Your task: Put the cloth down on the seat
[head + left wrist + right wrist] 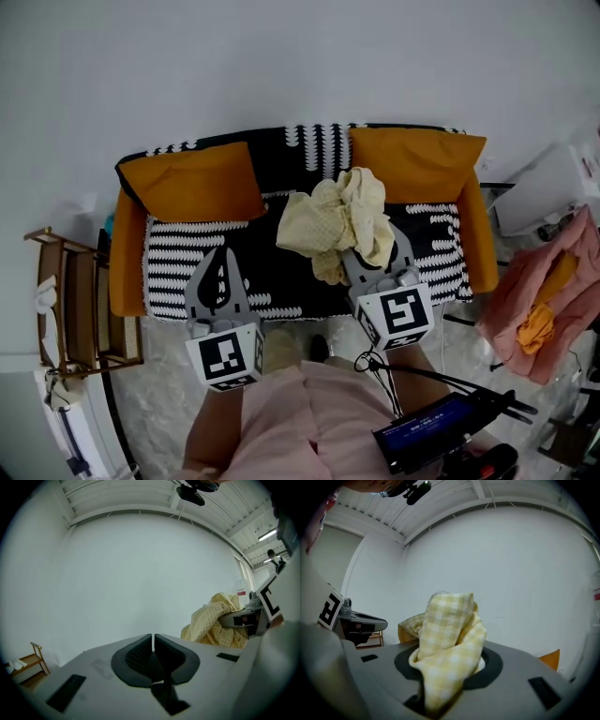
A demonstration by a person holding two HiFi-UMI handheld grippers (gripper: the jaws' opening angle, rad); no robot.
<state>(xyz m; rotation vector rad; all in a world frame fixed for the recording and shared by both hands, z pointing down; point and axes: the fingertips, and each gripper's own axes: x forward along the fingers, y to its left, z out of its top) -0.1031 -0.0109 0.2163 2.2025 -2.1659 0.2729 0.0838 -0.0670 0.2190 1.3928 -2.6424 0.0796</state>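
R tongs (375, 267) pinch the yellow check cloth (337, 220) over the sofa seat (281, 272); L tongs (223, 272) pressed together, nothing btwn.
Far L of the L tongs: wooden rack (70, 300). L tongs sit over the seat's front edge, jaws touching along their length, w/ an orange cushion (192, 180) beyond the tips. Cloth is bunched at the R tongs' tips, one fold clamped btwn the jaws, the rest spilling up and toward the L tongs; can't tell if it touches the seat. Second orange cushion (412, 164) lies just beyond the R tongs. Pink fabric heap (553, 300) well to the R.
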